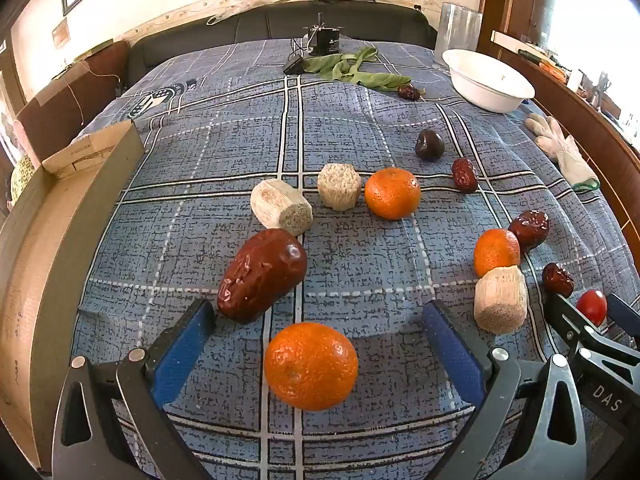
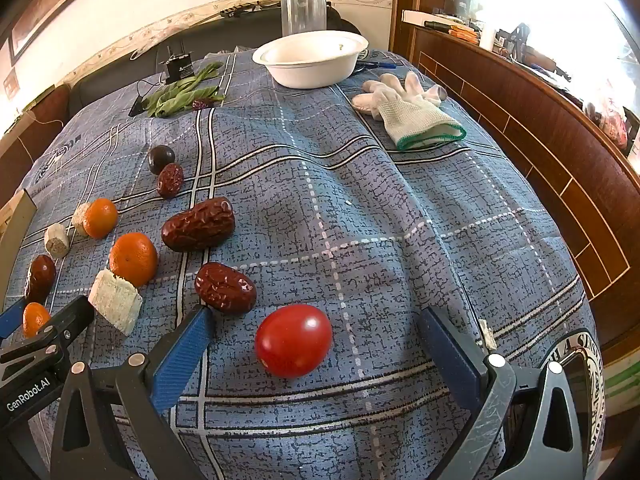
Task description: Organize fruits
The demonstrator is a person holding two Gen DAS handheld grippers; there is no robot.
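Observation:
My left gripper [image 1: 320, 320] is open around a tangerine [image 1: 311, 366] lying on the blue checked cloth; its jaws do not touch it. A large red date [image 1: 262, 274] lies by the left finger. My right gripper [image 2: 316, 324] is open around a red cherry tomato [image 2: 293, 340], jaws apart from it. That gripper and the tomato [image 1: 592, 306] also show at the right edge of the left wrist view. Other tangerines [image 1: 392, 193] [image 1: 496, 251], red dates [image 2: 198, 224] [image 2: 225, 287], corn-cob pieces [image 1: 339, 186] [image 1: 500, 300] and a dark plum [image 1: 429, 144] lie scattered.
A white bowl [image 2: 280, 46] stands at the far side, a clear glass [image 2: 303, 12] behind it. White gloves [image 2: 408, 110] lie at the right. Green leaves [image 1: 352, 68] and a black device [image 1: 324, 40] lie far back. A cardboard box [image 1: 60, 208] flanks the left edge.

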